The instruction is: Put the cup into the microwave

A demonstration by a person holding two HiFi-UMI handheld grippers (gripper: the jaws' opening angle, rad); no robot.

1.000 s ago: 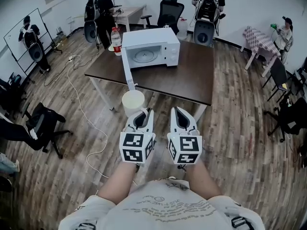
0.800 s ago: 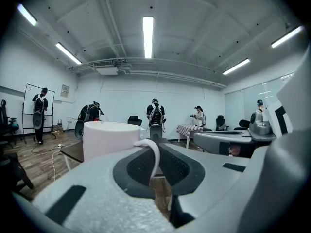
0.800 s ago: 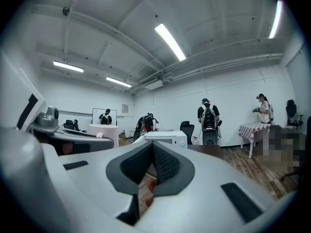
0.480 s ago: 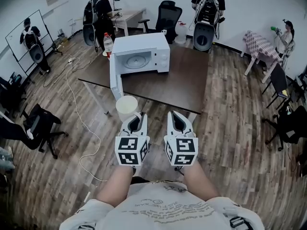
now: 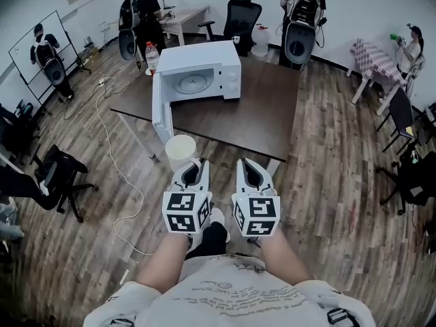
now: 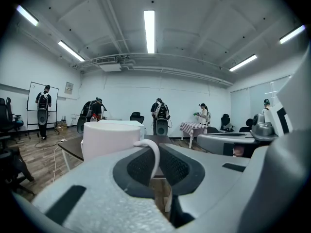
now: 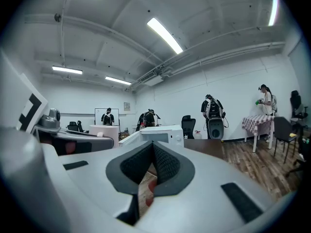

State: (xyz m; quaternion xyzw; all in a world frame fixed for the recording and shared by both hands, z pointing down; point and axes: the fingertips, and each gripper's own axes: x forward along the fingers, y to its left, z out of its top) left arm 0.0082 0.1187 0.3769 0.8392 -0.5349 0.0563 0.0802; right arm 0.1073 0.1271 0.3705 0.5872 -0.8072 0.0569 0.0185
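Wood-plank floor (image 5: 340, 203) all around, dark brown table (image 5: 259, 107) in the middle, white walls (image 5: 361, 5), strip lights (image 6: 149, 25) glowing overhead, whiteboard (image 5: 24, 53) left, black office chair (image 5: 243, 16) behind.

Head view: positioned above and behind the left gripper (image 5: 194, 163) and right gripper (image 5: 251, 163), facing steeply down and forward. Each gripper view: mounted low behind its own jaws, facing level along them. Left gripper view: the cup (image 6: 109, 140) stands close to the lens. Shared by all three: the microwave (image 5: 204, 73) ahead of both grippers.
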